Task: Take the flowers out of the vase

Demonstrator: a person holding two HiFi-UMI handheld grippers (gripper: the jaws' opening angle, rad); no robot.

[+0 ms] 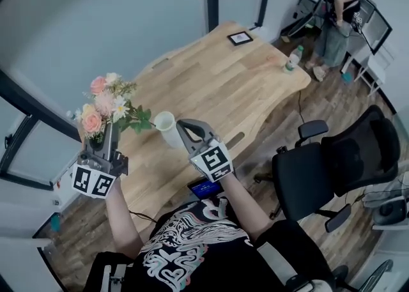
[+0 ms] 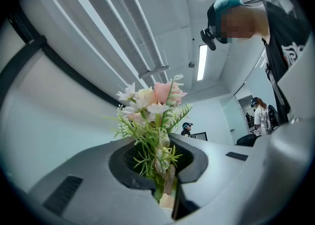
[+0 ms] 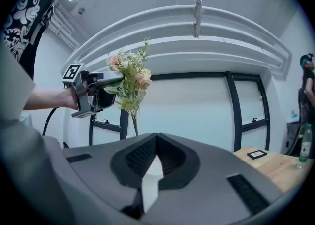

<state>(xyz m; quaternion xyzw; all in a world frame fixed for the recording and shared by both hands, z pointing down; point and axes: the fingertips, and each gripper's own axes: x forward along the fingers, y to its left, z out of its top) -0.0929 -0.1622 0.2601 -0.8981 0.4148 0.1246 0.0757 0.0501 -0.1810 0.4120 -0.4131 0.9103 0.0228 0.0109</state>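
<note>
Head view: left claw [image 1: 109,134] pinches the flowers [image 1: 104,102] aloft — right claw [image 1: 181,125] pinches the white vase [image 1: 164,122] rim.

head view looks steeply down from above the left gripper [image 1: 107,136] and right gripper [image 1: 183,126]. left gripper view tilts up, flowers [image 2: 152,103] close ahead of its jaws; right gripper view, level, shares them farther off.

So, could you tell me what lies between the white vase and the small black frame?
Only bare tabletop between vase and frame, seen in the head view.
</note>
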